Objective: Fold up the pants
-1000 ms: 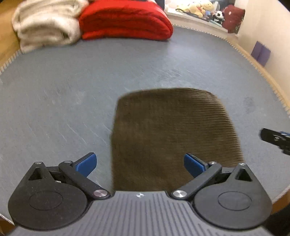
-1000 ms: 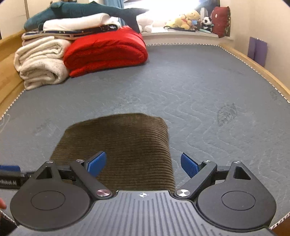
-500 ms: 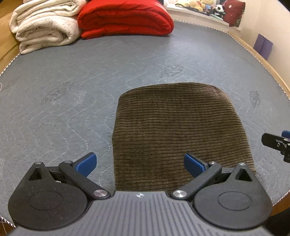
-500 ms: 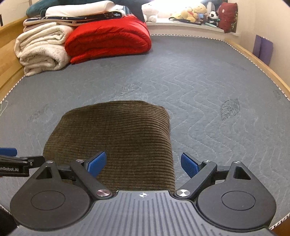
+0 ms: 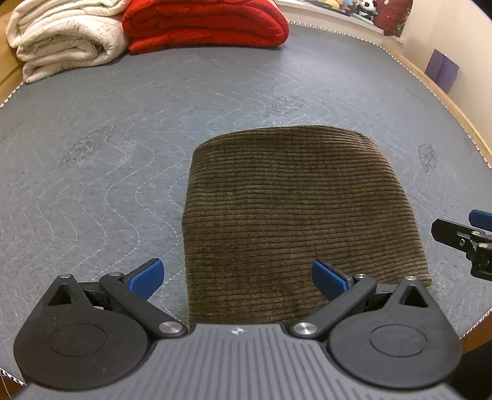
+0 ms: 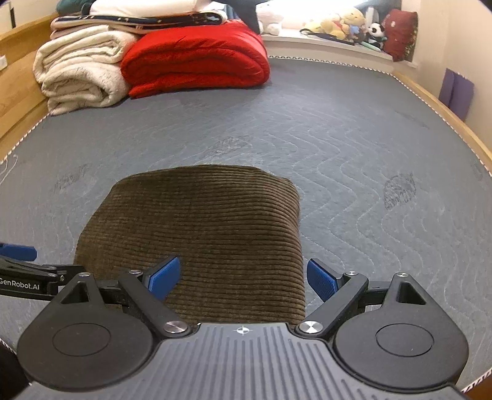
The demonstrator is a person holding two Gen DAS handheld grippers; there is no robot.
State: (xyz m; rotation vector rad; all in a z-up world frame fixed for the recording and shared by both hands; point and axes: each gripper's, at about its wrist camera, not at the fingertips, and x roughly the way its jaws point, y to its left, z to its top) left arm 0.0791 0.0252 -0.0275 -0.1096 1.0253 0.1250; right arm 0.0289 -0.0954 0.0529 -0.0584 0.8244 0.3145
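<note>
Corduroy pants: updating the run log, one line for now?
corduroy pants: folded, flat on mattress | left claw: open, empty | right claw: open, empty

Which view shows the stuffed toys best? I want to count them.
The right wrist view: the stuffed toys sit on the far ledge, with yellow ones and a panda distinguishable. The left wrist view catches only a cropped strip of them at its top edge, too little to count.

Near edge of the folded pants [image 5: 295, 215] is hidden behind the gripper body at the bottom of both frames. The cream blanket [image 5: 64, 40] gets chopped off at the upper left, and the plush toys [image 6: 347, 23] upper right are too tiny to identify.
</note>
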